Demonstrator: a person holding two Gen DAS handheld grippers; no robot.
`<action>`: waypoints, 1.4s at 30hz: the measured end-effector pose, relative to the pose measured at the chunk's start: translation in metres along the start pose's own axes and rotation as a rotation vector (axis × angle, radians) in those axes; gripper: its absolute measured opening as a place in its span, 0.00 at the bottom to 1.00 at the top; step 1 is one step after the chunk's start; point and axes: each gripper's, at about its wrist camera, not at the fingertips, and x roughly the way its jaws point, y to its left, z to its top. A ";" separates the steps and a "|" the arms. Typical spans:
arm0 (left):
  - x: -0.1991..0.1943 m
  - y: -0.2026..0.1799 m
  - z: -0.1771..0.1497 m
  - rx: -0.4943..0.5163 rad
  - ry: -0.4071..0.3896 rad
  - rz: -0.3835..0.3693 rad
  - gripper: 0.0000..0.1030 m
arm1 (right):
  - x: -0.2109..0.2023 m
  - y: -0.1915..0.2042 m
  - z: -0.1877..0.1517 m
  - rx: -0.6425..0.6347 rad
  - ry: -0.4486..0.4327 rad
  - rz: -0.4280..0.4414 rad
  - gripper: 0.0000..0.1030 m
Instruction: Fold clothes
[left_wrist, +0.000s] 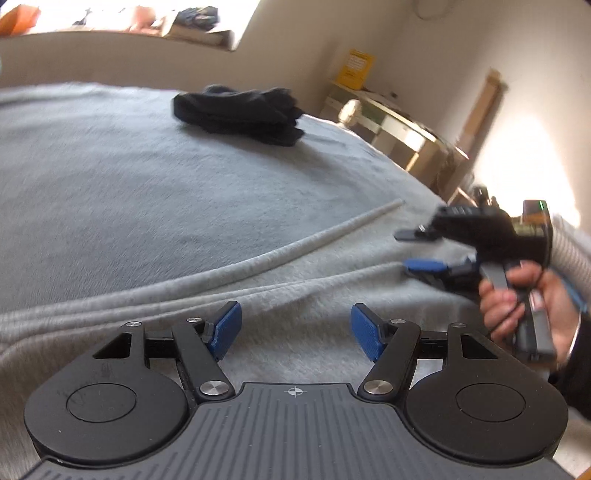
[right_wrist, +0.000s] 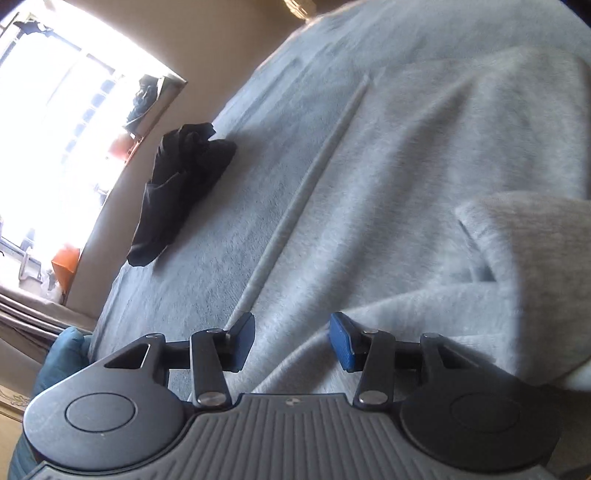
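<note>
Hovering low over the bed (left_wrist: 110, 177), I have my left gripper (left_wrist: 295, 328) with its fingers spread wide and nothing between them, the blue pads just above a pale grey garment (left_wrist: 280, 295) that lies in soft ridges along the near edge. A long drawstring (left_wrist: 258, 254) runs out from it across the grey blanket, so I judge it a hooded or drawstring top; its full shape I cannot make out.

My right gripper (right_wrist: 291, 341) is likewise wide open and holds nothing. It sits at the garment's edge, where the cloth (right_wrist: 461, 184) rises in a loose hump with a ribbed end (right_wrist: 524, 236) turned over on top, possibly a cuff or hem. In the left wrist view the right gripper (left_wrist: 424, 251) shows as a blur, held in a hand (left_wrist: 532, 306) off to the side, fingers pointing in toward the cloth.

Both tools are placed along the same near edge, which I read as suiting a two-point pinch for lifting or smoothing.

Farther up the bed, well apart, a dark garment (left_wrist: 240, 110) lies bunched; whether it is folded I cannot tell.
</note>
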 end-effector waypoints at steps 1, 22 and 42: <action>0.002 -0.005 0.001 0.042 0.002 0.012 0.64 | -0.002 0.003 0.001 -0.012 -0.010 0.002 0.47; 0.045 -0.008 0.005 0.169 0.057 0.121 0.63 | -0.145 -0.025 0.051 -0.023 -0.070 -0.249 0.47; 0.044 -0.009 -0.002 0.191 0.059 0.150 0.62 | -0.190 -0.089 -0.029 0.174 -0.066 -0.359 0.13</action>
